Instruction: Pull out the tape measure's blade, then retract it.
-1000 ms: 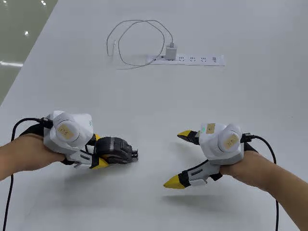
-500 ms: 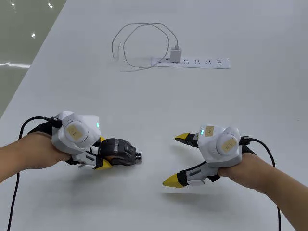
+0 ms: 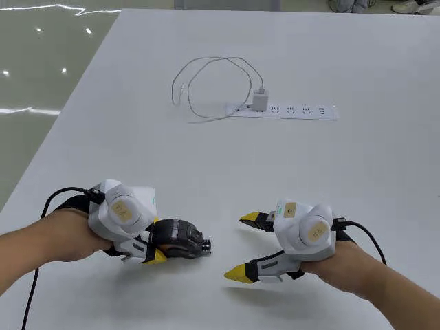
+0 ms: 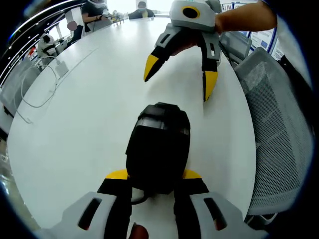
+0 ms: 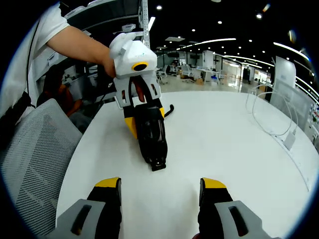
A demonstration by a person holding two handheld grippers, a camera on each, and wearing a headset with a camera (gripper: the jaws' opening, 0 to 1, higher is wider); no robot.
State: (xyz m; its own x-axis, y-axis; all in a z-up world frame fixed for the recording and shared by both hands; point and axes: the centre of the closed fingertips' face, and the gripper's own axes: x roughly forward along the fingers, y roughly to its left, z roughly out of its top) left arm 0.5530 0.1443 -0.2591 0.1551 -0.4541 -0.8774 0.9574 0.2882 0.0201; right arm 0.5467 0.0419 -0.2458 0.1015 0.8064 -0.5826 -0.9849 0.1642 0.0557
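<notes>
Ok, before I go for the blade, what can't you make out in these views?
- Tape measure front: head view, too small and dark to tell the blade's hook from the case.
- Tape measure's rear: left gripper view, covered by the left gripper's jaws.
- Left gripper's far jaw: head view, hidden behind the gripper's own body.
- Power strip sockets: head view, too small to tell apart.
</notes>
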